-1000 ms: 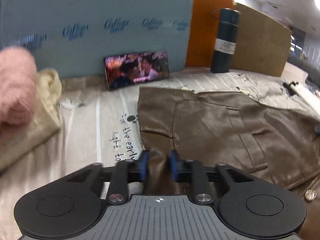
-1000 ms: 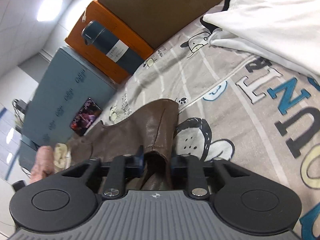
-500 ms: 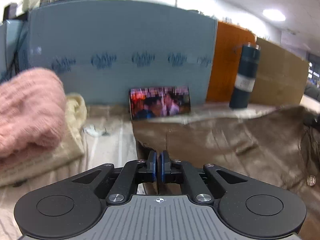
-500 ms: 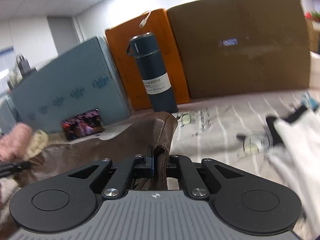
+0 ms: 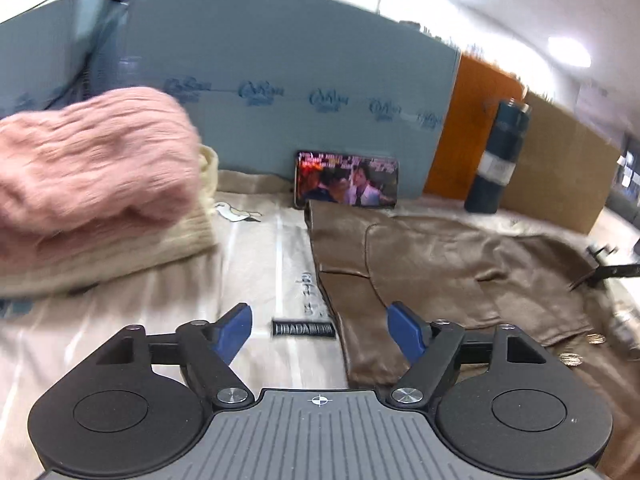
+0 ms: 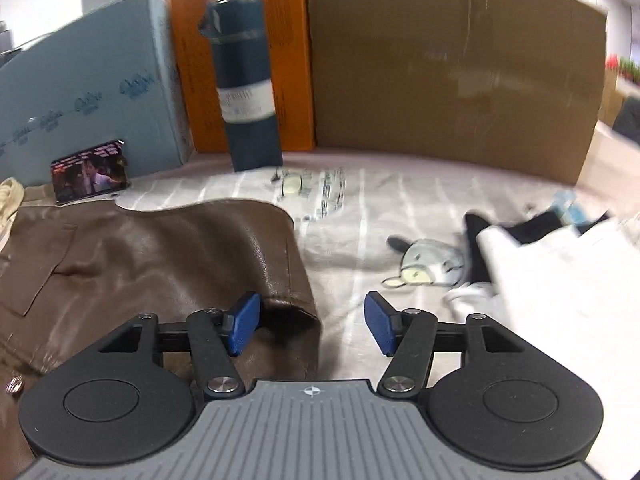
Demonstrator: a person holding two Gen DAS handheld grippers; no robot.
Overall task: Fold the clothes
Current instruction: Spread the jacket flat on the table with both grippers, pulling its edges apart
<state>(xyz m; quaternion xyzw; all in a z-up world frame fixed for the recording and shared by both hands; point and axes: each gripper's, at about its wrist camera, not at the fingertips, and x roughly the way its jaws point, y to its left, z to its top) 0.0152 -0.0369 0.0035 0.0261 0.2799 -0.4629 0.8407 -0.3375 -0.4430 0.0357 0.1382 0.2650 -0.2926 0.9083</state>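
Layout of the bed surface, as seen from both wrist views.

The jacket (image 5: 440, 268) lies flat on the bedsheet (image 5: 256, 264), its left edge reaching in front of the phone (image 5: 347, 181), which stands propped against the foam board (image 5: 280, 80) at the back. Left of the jacket sits a stack of knitwear (image 5: 92, 184), one folded sweater on top of another. The bottle (image 6: 244, 92) stands upright behind the jacket, right of the phone, in front of the boxes (image 6: 440, 64) along the rear. Right of the jacket, well apart from it, lies a heap of clothes (image 6: 560, 276). The left tongs (image 5: 319, 330) hang over the jacket's left edge; the right tongs (image 6: 311, 324) hang over its right end, where a sleeve opening lies.
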